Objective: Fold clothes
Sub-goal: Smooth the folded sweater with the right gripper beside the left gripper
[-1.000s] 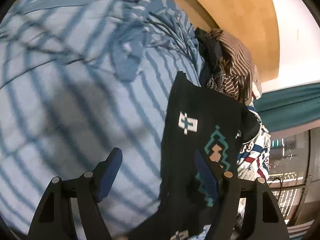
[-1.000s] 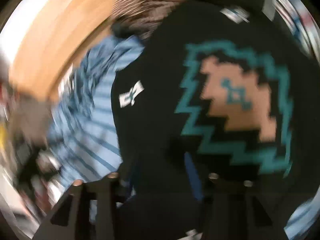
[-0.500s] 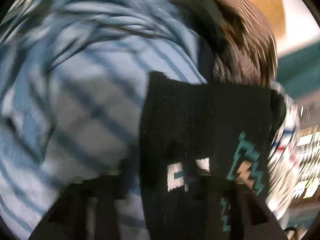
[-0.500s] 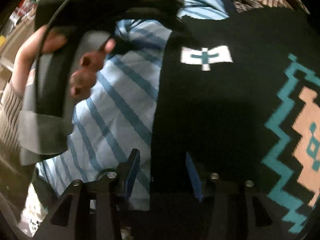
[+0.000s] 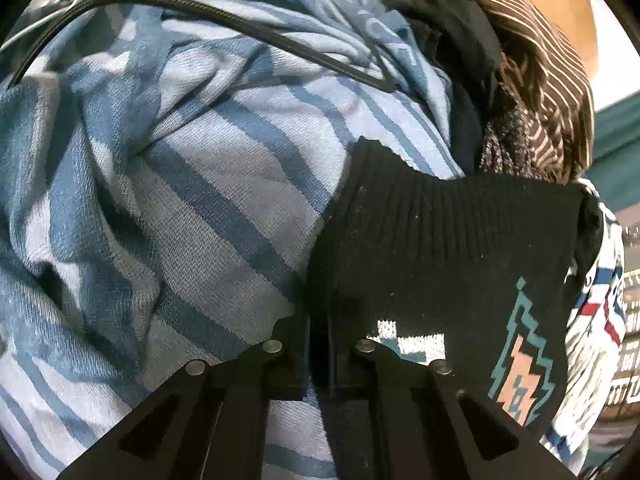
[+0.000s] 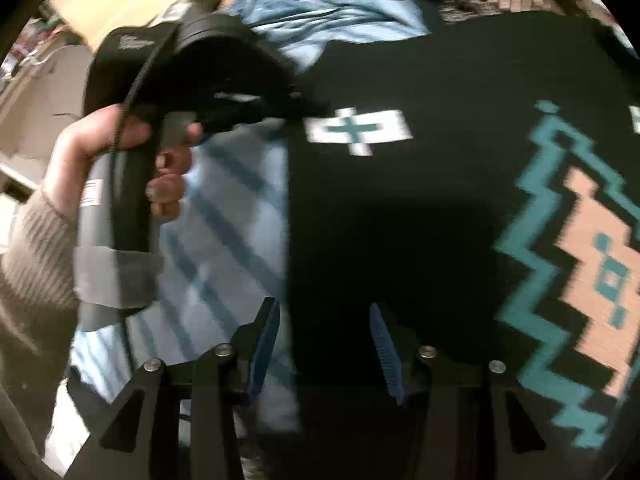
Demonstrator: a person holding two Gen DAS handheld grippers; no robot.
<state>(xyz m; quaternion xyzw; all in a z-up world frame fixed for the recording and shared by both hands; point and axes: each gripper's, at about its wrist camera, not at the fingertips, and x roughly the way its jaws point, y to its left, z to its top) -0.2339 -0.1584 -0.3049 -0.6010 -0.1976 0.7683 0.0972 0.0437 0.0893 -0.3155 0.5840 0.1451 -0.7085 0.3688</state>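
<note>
Atop striped shirt (image 5: 208, 200), black sweater (image 5: 440, 248), ribbed hem upward

From my left wrist view the patterned sweater (image 5: 440, 248) lies on top of the striped garment (image 5: 180, 200), covering its right part, with a heap of other clothes (image 5: 532, 92) behind both and a cable (image 5: 240, 24) running across the striped garment's far side. From my right wrist view a hand (image 6: 132, 160) sits left of the sweater, above the striped garment.
</note>
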